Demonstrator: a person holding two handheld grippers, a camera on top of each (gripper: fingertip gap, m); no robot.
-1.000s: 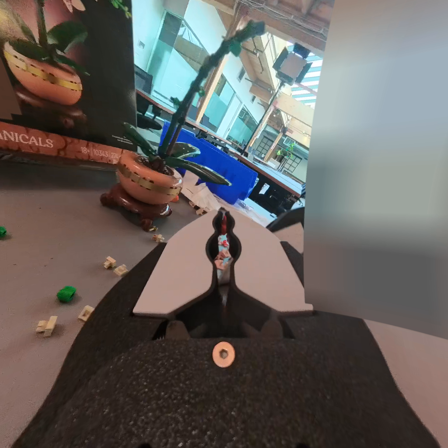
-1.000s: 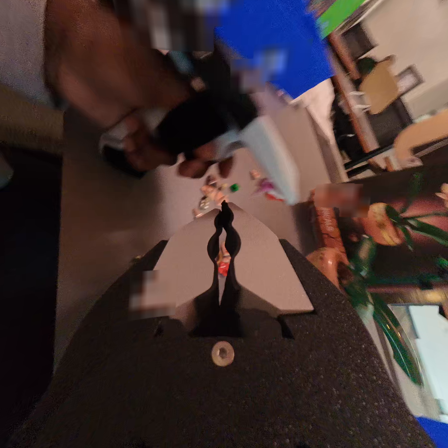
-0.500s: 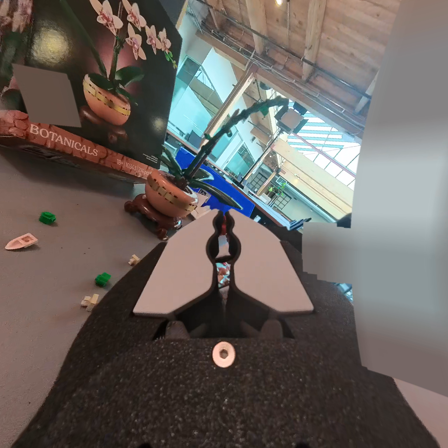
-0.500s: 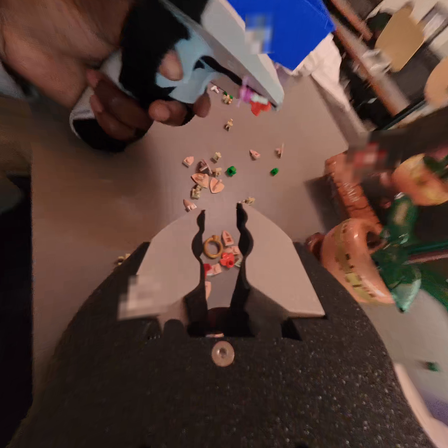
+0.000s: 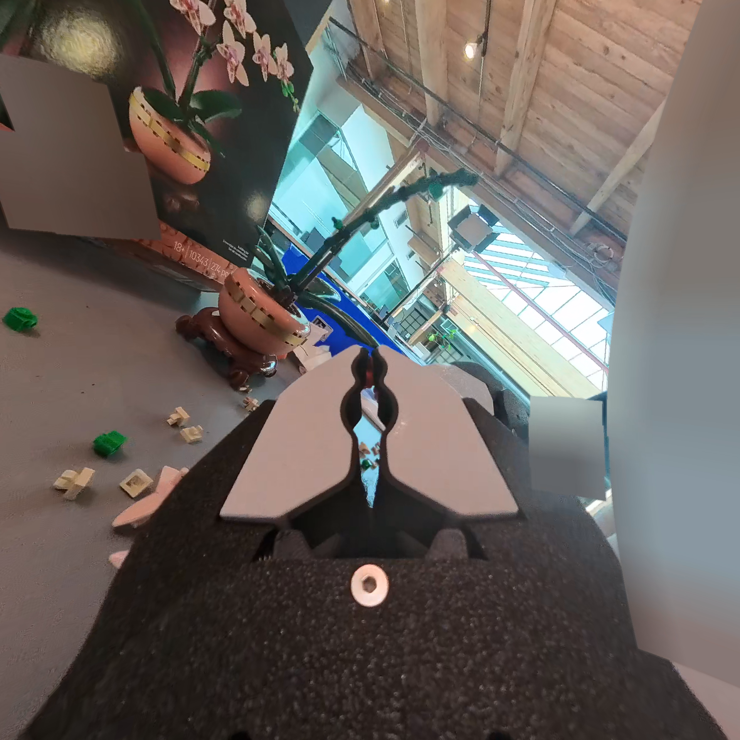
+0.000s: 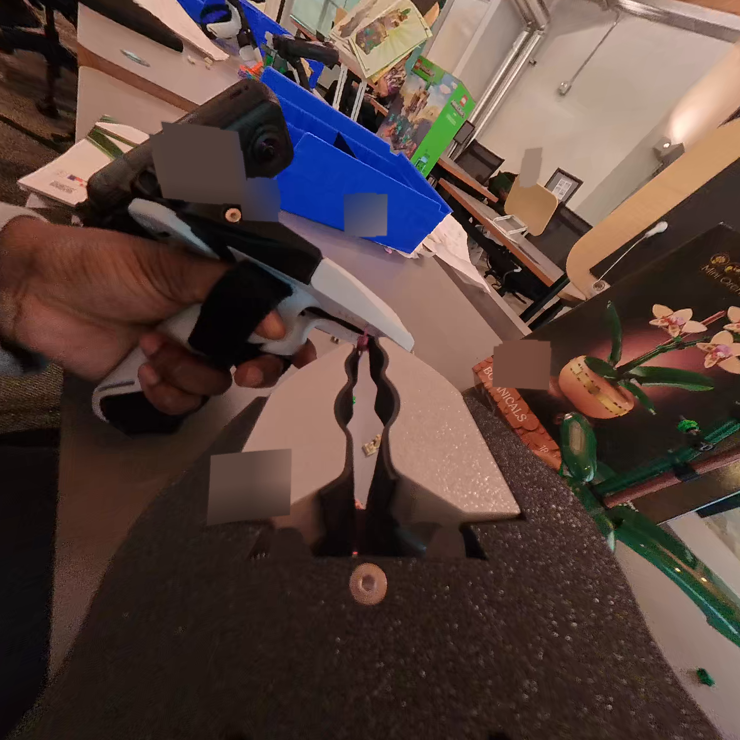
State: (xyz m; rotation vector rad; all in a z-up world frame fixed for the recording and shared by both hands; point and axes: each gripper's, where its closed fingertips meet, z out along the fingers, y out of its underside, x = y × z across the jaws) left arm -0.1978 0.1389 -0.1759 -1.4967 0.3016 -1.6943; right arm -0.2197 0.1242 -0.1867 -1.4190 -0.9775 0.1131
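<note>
My left gripper [image 5: 368, 352] is shut on a small red and pink piece [image 5: 367, 370], held in the air above the grey table [image 5: 80, 380]. In the right wrist view a hand [image 6: 100, 288] holds that left gripper [image 6: 360, 308], its tips meeting mine. My right gripper [image 6: 365, 346] is closed narrowly around the pink end of the same piece [image 6: 362, 343]. A brick-built orchid pot [image 5: 256, 316] with a dark bare stem [image 5: 360, 228] stands just beyond the left gripper. Its green leaves [image 6: 576, 452] show at the right of the right wrist view.
The set's dark box [image 5: 224, 120] stands at the back and also shows in the right wrist view [image 6: 640, 360]. Green bricks [image 5: 108, 442] and beige bricks [image 5: 74, 482] lie loose on the table. A blue bin [image 6: 352, 176] sits at the far table edge. The grippers are tip to tip, or close to it. The left tips stand about 12 cm off the brick-built orchid pot [image 5: 256, 316].
The right gripper has risen from over the loose pieces, narrowed from open, and met the left gripper's tips. The left gripper tilted upward, still holding its piece.
</note>
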